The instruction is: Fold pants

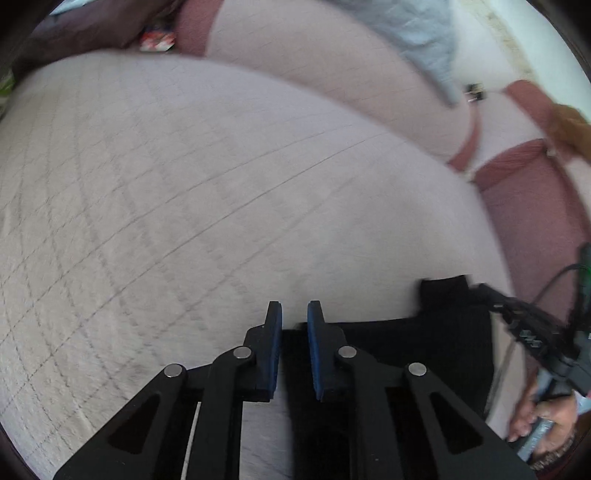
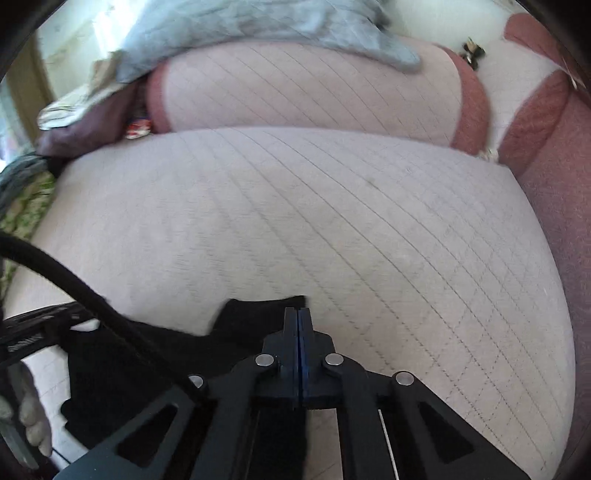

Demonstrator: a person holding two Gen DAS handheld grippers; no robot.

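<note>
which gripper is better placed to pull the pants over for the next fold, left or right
Right, probably. The right gripper is shut at the edge of the black pants, apparently pinching the fabric. The left gripper is open, with nothing between its pads, above the pants on the quilted cushion.

pants (image 2: pixel 155 354) on seat cushion (image 2: pixel 332 229) | back cushion (image 2: pixel 306 96) behind | cloth (image 2: pixel 258 22) atop it

Supporting surface: a pale quilted seat cushion with diagonal stitching (image 1: pixel 184 192) (image 2: pixel 332 221) of a dusty-pink sofa. Lying directly on it — the black fabric pants (image 1: pixel 424 339) (image 2: pixel 122 369), near its front edge. A light blue-grey cloth (image 2: pixel 258 26) (image 1: pixel 417 33) drapes over the quilted backrest behind.
</note>
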